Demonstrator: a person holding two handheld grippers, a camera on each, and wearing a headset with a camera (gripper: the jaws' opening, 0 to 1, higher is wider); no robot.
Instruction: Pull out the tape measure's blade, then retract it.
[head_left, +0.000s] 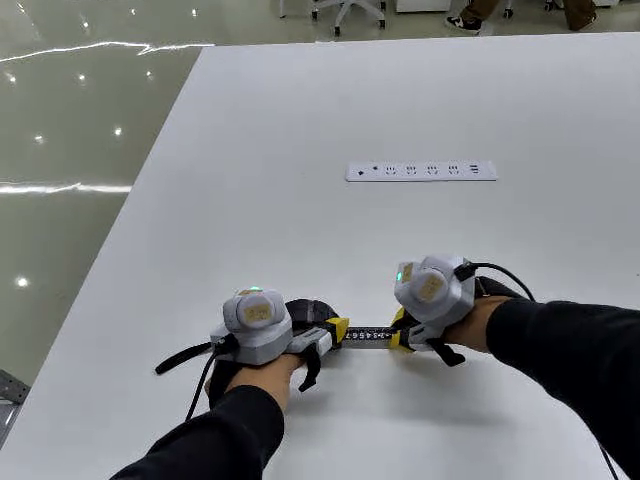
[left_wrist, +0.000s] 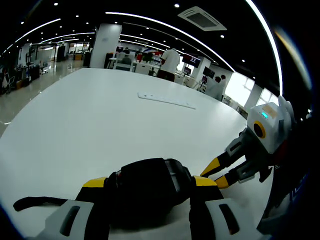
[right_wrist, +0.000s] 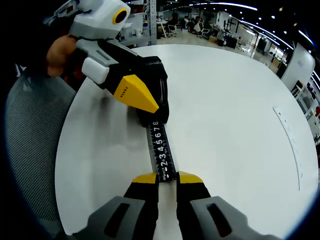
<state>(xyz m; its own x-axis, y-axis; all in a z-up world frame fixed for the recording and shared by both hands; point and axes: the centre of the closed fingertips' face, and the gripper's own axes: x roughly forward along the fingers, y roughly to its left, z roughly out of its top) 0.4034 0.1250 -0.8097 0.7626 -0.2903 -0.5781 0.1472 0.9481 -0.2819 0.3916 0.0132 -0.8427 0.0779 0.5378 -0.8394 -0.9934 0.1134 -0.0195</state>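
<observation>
Spotter: Right gripper (right_wrist: 164, 177) first. Your jaws are pinched together on the tip of the blade (right_wrist: 160, 145), with the yellow tips meeting over the lowest numbers.

Checker: From there the blade runs straight ahead of those jaws into the mouth of the tape measure case (head_left: 310, 312). Just a short numbered stretch is out.

Spotter: Your left gripper (left_wrist: 150, 181) is clamped on that case, one jaw on each flank. The case rests on the desk (head_left: 400, 100), close to its near edge and towards the left side.

Checker: So which way should the pull go?

Spotter: The blade's long axis lies along the near edge, with the case at the left end and the tip at the right. I'd judge that you draw your right hand rightward along that same line, away from the case, while the left pins the case down. A pull off that axis would probably kink the blade at the mouth.

Checker: The power strip (head_left: 421, 171) lies well apart, out towards the middle of the desk and off that line. With so little blade showing, the pulling-out looks barely begun, and the retracting is not yet due.
</observation>
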